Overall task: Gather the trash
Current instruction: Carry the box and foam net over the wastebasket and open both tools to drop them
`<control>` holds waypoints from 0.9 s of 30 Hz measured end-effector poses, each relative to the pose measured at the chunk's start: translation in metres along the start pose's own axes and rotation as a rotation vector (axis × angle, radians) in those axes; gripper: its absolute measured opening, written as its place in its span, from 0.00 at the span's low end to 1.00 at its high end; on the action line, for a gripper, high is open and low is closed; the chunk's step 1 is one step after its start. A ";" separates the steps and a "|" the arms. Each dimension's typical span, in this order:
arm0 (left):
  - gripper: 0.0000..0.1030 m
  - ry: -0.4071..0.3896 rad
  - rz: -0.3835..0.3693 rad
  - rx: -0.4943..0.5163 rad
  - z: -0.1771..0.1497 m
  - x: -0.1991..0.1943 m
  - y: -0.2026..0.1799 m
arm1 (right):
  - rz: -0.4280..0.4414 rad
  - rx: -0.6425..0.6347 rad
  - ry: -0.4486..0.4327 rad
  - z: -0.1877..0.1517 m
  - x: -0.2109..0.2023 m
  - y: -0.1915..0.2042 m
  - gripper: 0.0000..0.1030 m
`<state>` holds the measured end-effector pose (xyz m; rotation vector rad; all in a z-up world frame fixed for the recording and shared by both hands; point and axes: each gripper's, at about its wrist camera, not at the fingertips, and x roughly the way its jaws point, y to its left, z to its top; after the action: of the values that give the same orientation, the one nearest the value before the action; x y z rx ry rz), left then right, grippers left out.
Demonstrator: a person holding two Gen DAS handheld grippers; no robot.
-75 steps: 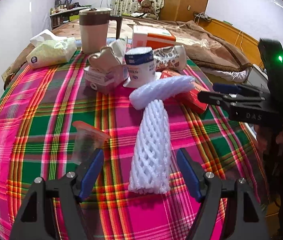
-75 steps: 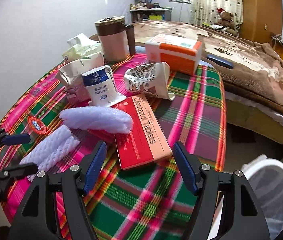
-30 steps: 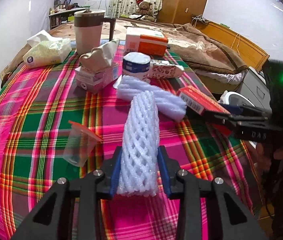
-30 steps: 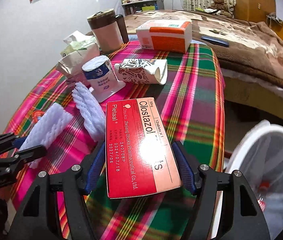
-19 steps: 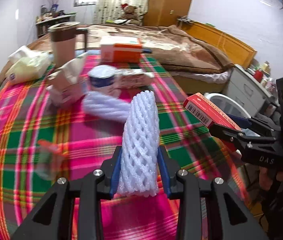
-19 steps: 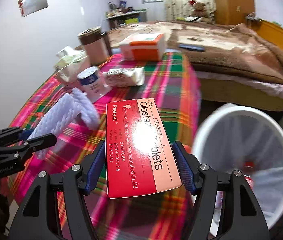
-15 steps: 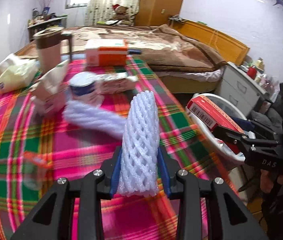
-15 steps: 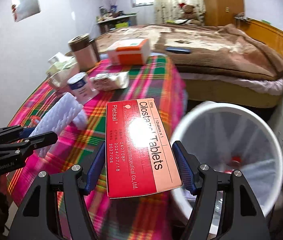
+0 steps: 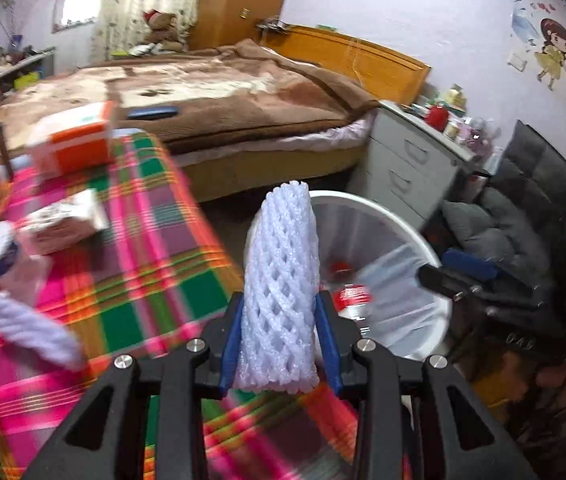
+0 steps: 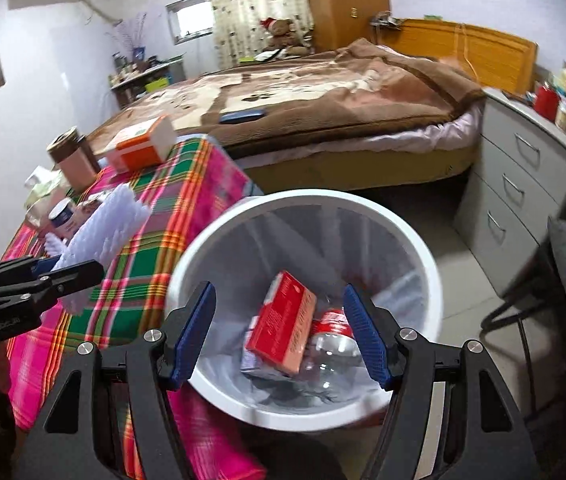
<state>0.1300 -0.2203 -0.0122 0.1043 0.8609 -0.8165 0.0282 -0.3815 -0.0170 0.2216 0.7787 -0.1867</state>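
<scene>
**Now: foam net heading for the bin**

My left gripper pinches the foam net low down; it looks light and squashy, so I grip gently. Right gripper hangs empty and spread over the bin, red box inside.

The left tool has black arms and blue pads, and between those pads stands a white foam net sleeve with an open diamond mesh. Left of it the tabletop wears a plaid cloth of pink, green, orange and purple. On that cloth, farther left, lie a second white foam sleeve and an orange-and-white box.

The right tool is likewise black with blue ribbed pads. Below it sits a white bin lined with a clear bag, and inside is a red box with a pale pink edge. Beyond it the bed carries a brown and tan blanket.
</scene>
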 end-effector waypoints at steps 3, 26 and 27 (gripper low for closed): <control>0.36 0.027 0.009 0.045 0.008 0.016 -0.017 | -0.027 0.016 -0.008 -0.003 -0.002 -0.010 0.66; 0.67 0.051 -0.019 -0.015 0.008 0.031 -0.012 | -0.054 0.061 -0.011 -0.004 -0.004 -0.030 0.66; 0.67 0.047 -0.012 -0.025 0.006 0.027 -0.008 | -0.050 0.058 -0.013 -0.003 -0.004 -0.028 0.66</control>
<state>0.1386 -0.2441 -0.0254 0.0966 0.9161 -0.8173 0.0161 -0.4072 -0.0199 0.2560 0.7671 -0.2585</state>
